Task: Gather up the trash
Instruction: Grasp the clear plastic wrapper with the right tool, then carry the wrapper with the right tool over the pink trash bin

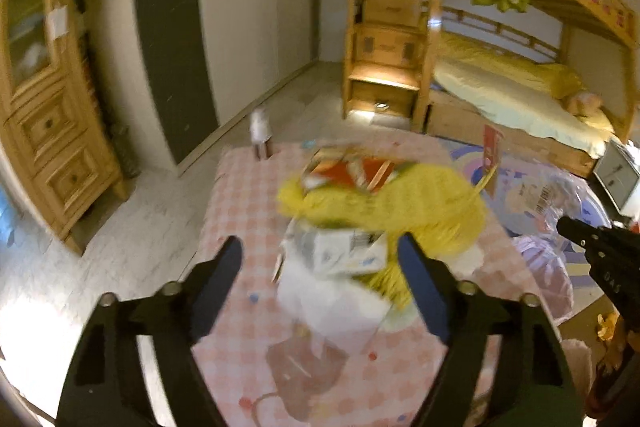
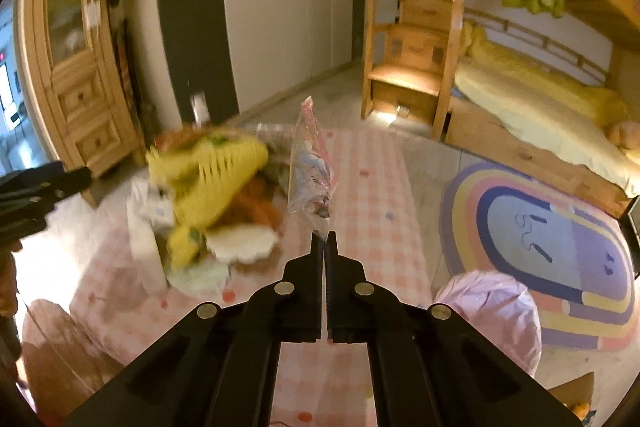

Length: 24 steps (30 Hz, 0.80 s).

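A yellow slatted basket (image 1: pixel 400 211) lies tipped on the pink checked cloth (image 1: pixel 240 211), with wrappers, a small white box (image 1: pixel 344 251) and white paper spilling from it. My left gripper (image 1: pixel 320 259) is open, its jaws wide on either side of the box and paper. My right gripper (image 2: pixel 324 241) is shut on a clear printed plastic wrapper (image 2: pixel 310 167) and holds it upright above the cloth (image 2: pixel 376 195), to the right of the basket (image 2: pixel 212 179). The right gripper's tip and the wrapper (image 1: pixel 552 195) show at the right of the left wrist view.
A pink plastic bag (image 2: pixel 492 311) sits by the cloth's right edge on a rainbow rug (image 2: pixel 560 227). A wooden bunk bed (image 2: pixel 540 99) with stair drawers (image 2: pixel 412 67) stands behind. A wooden cabinet (image 1: pixel 52 131) is on the left. A small bottle (image 1: pixel 260 135) stands at the cloth's far edge.
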Available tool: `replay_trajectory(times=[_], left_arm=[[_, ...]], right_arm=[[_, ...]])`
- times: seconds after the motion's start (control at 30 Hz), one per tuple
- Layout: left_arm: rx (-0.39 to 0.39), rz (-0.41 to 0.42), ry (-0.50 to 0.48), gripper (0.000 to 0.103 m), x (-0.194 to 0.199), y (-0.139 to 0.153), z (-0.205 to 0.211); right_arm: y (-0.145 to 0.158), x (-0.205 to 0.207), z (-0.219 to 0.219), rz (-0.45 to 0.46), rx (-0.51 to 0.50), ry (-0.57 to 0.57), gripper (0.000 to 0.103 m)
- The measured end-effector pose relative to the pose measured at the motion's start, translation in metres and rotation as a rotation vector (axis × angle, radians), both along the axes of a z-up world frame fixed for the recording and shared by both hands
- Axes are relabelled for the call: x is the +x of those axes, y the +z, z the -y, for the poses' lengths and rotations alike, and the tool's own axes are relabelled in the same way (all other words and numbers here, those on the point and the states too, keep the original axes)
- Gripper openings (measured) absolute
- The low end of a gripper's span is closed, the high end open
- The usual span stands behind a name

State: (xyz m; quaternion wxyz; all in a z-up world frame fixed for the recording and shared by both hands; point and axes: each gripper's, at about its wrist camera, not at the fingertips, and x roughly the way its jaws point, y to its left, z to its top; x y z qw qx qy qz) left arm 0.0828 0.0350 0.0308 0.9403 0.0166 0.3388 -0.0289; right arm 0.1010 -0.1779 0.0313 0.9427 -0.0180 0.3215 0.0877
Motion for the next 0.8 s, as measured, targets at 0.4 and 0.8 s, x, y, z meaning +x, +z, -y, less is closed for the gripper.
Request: replay_trajectory(times=[0.4, 0.8], left_arm=[[0.114, -0.026, -0.156, 0.070, 0.089, -0.022, 0.044], [0.157, -0.085, -0.215, 0.037, 0.111, -0.045, 0.043]], right_arm=[[0.006, 0.035, 0.015, 0.018, 0.053, -0.017, 0.001], [-0.010, 0.041, 0.027, -0.023, 0.082, -0.027, 0.001]])
